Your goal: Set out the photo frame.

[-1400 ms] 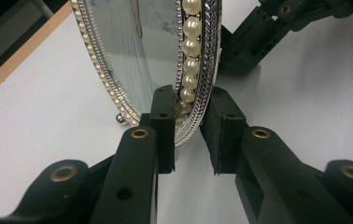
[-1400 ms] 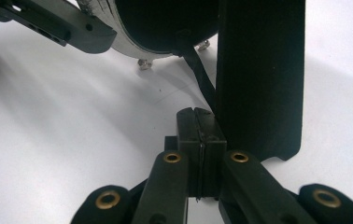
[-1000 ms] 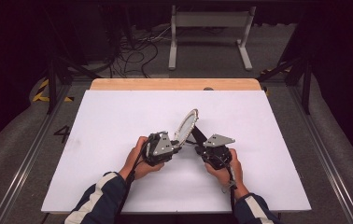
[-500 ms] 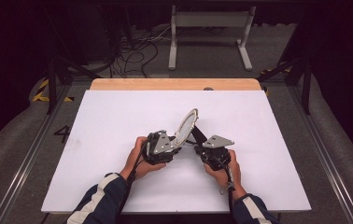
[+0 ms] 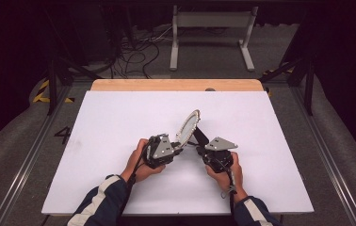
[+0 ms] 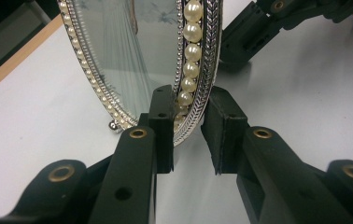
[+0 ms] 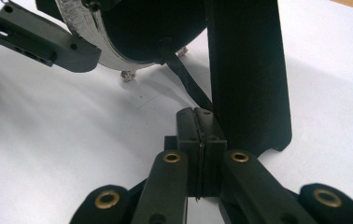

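Near the middle of the white surface (image 5: 119, 122), I am keeping an oval pearl-rimmed frame (image 5: 188, 127) standing tilted, its glass facing left. My left hand-held gripper (image 6: 187, 128) is straddling the frame's lower rim: its jaws have just been closing around the pearl edge, with one pad against the glass side, while the other pad is sitting, as far as I can judge from this close view, just off the braided back edge. My right hand-held gripper (image 7: 201, 123) is pinching fully together on the thin black ribbon (image 7: 186, 84) that is running from the frame's dark back to its black easel stand (image 7: 247, 70), just right of the frame. Both hands are resting near the front edge.
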{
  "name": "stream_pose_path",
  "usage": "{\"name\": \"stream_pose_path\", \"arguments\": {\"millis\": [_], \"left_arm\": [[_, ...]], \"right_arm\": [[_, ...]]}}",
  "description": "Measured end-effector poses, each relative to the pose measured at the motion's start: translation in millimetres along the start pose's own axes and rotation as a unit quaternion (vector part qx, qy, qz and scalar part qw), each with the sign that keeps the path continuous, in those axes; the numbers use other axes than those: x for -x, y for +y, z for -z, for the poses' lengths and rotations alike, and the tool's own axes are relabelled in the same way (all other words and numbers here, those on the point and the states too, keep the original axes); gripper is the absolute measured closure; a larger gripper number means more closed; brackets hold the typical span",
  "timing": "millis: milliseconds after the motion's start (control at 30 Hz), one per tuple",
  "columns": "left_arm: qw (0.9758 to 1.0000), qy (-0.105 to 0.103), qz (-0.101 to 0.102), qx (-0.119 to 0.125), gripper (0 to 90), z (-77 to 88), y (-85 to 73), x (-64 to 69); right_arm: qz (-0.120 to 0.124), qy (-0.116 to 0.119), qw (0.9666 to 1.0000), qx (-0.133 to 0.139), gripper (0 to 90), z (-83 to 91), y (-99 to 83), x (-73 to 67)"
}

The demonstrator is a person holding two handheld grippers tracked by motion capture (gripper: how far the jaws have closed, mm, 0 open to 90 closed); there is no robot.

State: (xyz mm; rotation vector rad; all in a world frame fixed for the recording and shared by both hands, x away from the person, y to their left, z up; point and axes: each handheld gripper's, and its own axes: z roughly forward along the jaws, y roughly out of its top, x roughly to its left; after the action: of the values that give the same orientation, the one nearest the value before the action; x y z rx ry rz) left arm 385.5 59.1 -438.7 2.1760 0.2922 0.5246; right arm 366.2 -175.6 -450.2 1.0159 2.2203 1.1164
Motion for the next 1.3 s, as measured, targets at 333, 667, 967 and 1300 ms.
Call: {"name": "stream_pose_path", "arguments": {"millis": [333,667,967,1300], "left_arm": [[1.0000,-0.003,-0.005,-0.004,73.3,-0.2,5.5,7.9],[0.9999,-0.009,0.009,0.001,72.5,-2.8,7.2,11.4],[0.9998,0.001,0.019,-0.003,72.3,-7.1,12.5,16.3],[0.9995,-0.004,0.031,0.003,71.7,-9.8,12.8,15.9]], "right_arm": [[0.005,0.007,0.9999,-0.010,90.0,-0.1,1.5,4.8],[0.009,0.007,0.9999,-0.012,90.0,1.2,0.7,11.0],[0.016,0.004,0.9998,-0.013,90.0,0.2,0.5,17.2],[0.018,-0.005,0.9998,-0.010,90.0,-2.8,0.6,21.2]]}}
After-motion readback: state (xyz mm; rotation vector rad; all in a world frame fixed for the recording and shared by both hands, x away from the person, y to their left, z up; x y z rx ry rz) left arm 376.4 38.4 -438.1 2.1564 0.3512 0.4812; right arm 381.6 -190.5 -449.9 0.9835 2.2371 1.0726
